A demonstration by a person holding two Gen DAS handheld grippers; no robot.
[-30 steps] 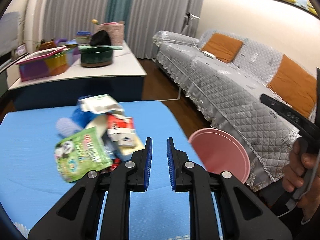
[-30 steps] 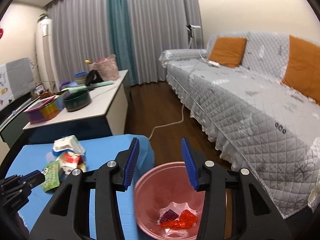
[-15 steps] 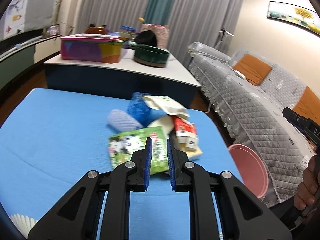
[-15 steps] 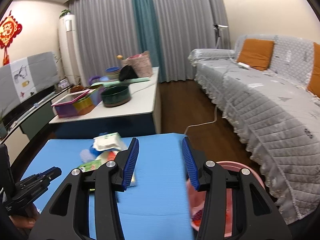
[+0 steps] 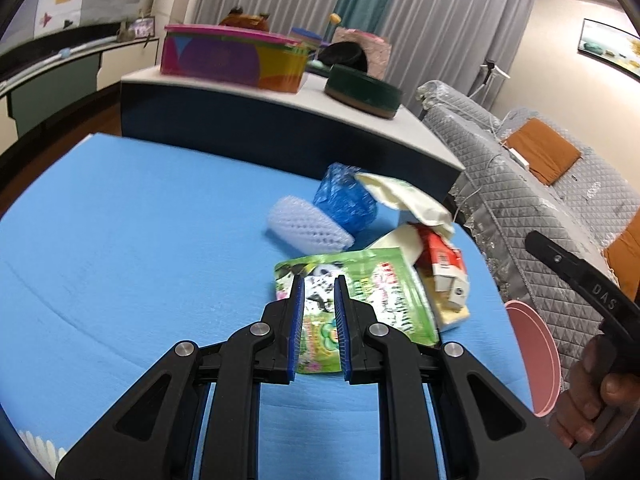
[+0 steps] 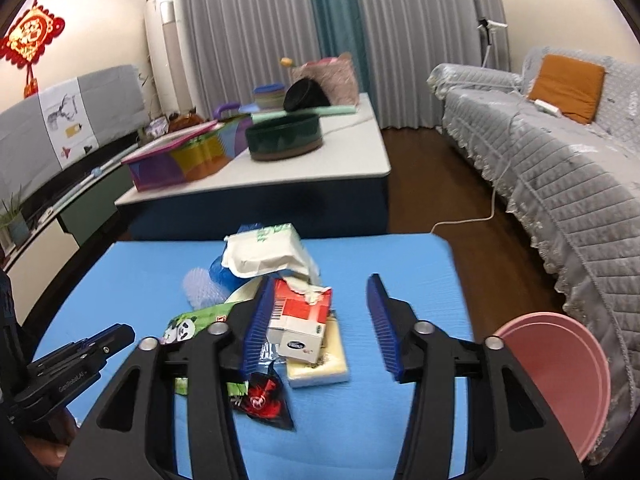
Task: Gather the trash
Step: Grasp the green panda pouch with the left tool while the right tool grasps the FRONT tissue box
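Reaching for litter: right gripper (image 6: 320,322), fingers opening and empty, hangs above the red-and-white torn carton (image 6: 301,322); left gripper (image 5: 318,320), fingers narrowly apart and empty, hangs above the green panda-print foil pouch (image 5: 360,296) beside that carton. Next, descend and clamp.

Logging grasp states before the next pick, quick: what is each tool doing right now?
Left tool: narrow gap, nothing held, above the green snack pouch.
Right tool: jaws opening, nothing gripped, over the red-and-white carton.

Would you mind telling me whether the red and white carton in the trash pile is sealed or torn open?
Torn open: the carton has a ragged top edge with white paper poking out.
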